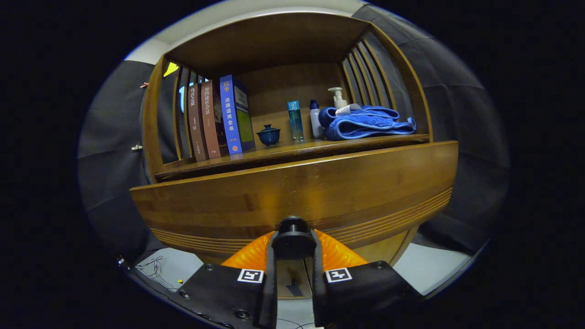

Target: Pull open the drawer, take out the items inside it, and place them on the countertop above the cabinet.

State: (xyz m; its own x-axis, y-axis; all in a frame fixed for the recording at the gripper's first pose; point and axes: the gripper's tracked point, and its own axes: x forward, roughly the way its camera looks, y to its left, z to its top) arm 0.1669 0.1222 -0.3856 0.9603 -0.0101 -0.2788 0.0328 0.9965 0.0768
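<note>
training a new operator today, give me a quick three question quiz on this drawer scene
1. True or false: the fingers are closed on the drawer knob.
2. What lies folded at the end of the shelf opposite the books? A) blue towel B) newspaper C) shirt
3. What small dish stands between the books and the teal bottle?

Key: 1 true; 2 A, the blue towel; 3 the dark blue lidded cup.

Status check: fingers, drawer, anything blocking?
Gripper fingers shut on drawer knob. Drawer front bulges toward camera; inside hidden. Countertop crowded: books, cup, bottles, towel.
</note>
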